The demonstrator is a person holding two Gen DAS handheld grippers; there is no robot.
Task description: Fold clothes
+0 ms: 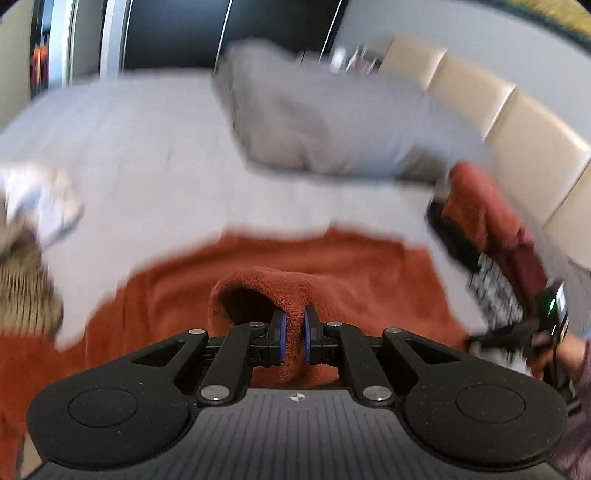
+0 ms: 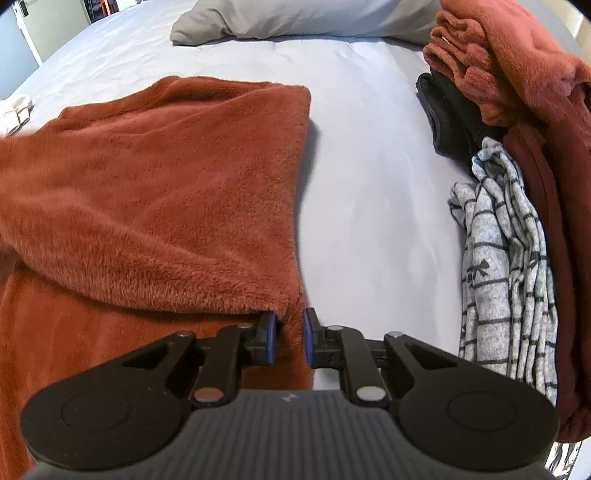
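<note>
Pale grey bedsheet (image 2: 369, 184) is serving as the work surface, with a grey pillow (image 2: 295, 18) lying well ahead of both tools. Rust-orange fleece garment (image 2: 166, 177) is lying spread on the sheet, part of it doubled over itself. Left gripper (image 1: 294, 338) is clamping a raised fold of that fleece between its blue pads; the left view is blurring, so finer detail cannot be told. Right gripper (image 2: 288, 341) is pinching the fleece's lower right edge, jaws nearly together on the cloth. To the right of the right jaws, a heap of rust, black and grey checked clothes (image 2: 509, 240) is lying untouched. Judgement: a fold of the fleece is under way. The next move is calling for both held edges to travel together and land squarely.
</note>
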